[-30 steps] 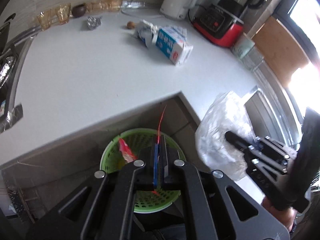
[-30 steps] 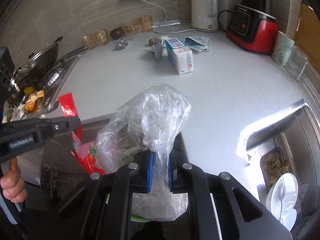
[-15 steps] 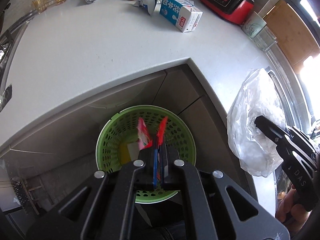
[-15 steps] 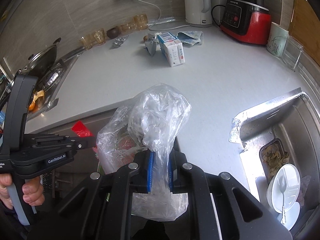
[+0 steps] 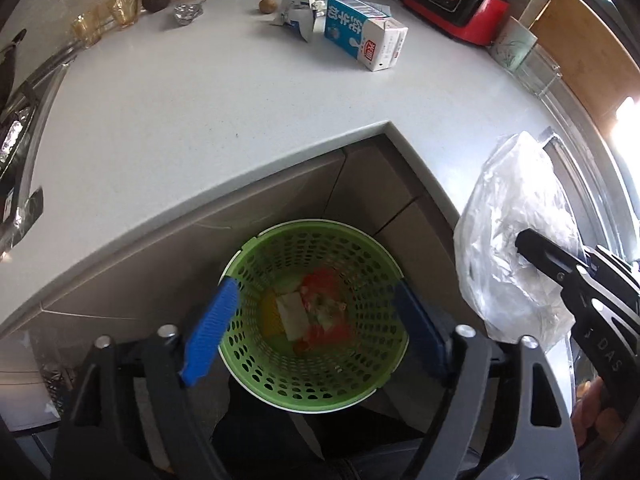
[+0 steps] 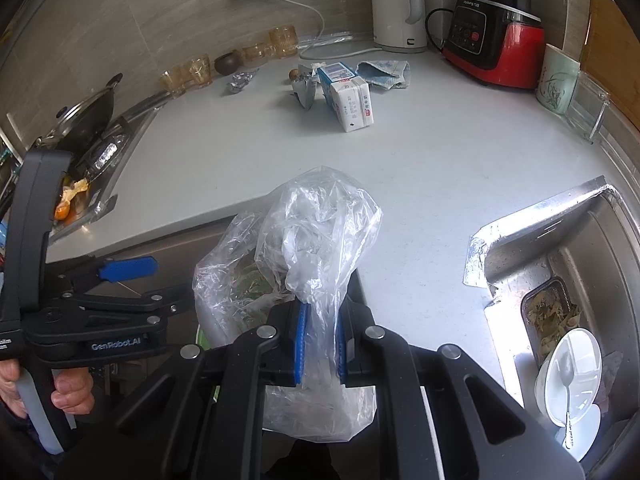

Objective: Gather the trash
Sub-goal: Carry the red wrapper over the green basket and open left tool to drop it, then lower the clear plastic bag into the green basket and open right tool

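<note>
From the left camera, the open left gripper [image 5: 316,332] hung right over the bin [image 5: 314,322], with the bag [image 5: 516,236] off to its right; from the right camera, the right gripper [image 6: 320,346] pinched that bag [image 6: 316,256].

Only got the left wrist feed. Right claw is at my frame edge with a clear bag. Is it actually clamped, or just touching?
Observer: Clamped. The right wrist view shows the right claw with both blue pads pinched on the neck of the clear bag.
Operator: Anything in the bag?
Observer: Green shows through its left side. I cannot tell whether that is something in the bag or something behind it.
Operator: What's right of the counter, past my view?
Observer: A steel sink holding a white bowl with a spoon, and beside it a dark tray of scraps.
</note>
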`<state>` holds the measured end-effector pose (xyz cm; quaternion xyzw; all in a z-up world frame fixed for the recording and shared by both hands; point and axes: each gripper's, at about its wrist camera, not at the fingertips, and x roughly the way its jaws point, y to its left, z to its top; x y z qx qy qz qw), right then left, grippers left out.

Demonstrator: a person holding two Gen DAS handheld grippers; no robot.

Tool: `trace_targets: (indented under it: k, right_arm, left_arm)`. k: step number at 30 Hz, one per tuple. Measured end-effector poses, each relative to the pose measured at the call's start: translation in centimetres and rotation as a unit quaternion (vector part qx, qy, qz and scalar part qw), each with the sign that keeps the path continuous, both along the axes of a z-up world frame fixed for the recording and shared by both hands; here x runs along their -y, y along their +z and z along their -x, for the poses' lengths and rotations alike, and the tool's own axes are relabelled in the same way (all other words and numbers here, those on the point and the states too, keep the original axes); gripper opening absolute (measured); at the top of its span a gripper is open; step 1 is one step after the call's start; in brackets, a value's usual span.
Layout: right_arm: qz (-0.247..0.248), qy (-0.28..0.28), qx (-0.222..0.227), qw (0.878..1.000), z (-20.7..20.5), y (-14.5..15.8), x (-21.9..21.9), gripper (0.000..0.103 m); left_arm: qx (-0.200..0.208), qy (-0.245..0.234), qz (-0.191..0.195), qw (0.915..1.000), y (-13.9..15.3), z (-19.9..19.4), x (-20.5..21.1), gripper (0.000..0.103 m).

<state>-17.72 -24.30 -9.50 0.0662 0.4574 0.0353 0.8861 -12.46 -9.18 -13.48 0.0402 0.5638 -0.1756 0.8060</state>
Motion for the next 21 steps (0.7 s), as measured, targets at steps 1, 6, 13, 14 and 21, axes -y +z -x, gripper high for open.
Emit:
trace_targets:
  k: [1, 6, 13, 14, 21]
  right_arm:
    - [0.001, 0.000, 0.000, 1.000, 0.0, 0.0, 0.0, 0.012]
    - [0.001, 0.001, 0.001, 1.000, -0.1, 0.0, -0.1, 0.013]
    - [0.000, 0.007, -0.001, 1.000, -0.3, -0.1, -0.4, 0.013]
    - [0.000, 0.009, -0.001, 1.000, -0.3, -0.1, -0.4, 0.014]
    - [-0.001, 0.043, -0.019, 0.999, -0.4, -1.3, -2.0, 0.015]
  left_arm:
    - [0.000, 0.001, 0.001, 1.0000, 0.1, 0.0, -0.1, 0.081]
    - [0.001, 0.004, -0.001, 1.0000, 0.3, -0.2, -0.5, 0.081]
    - [0.009, 0.015, -0.006, 0.9998, 0.7, -0.5, -1.2, 0.082]
    - [0.012, 0.019, -0.008, 0.9997, 0.8, -0.6, -1.6, 0.083]
    - [0.038, 0.059, -0.038, 0.9968, 1.6, -0.9, -5.4, 0.090]
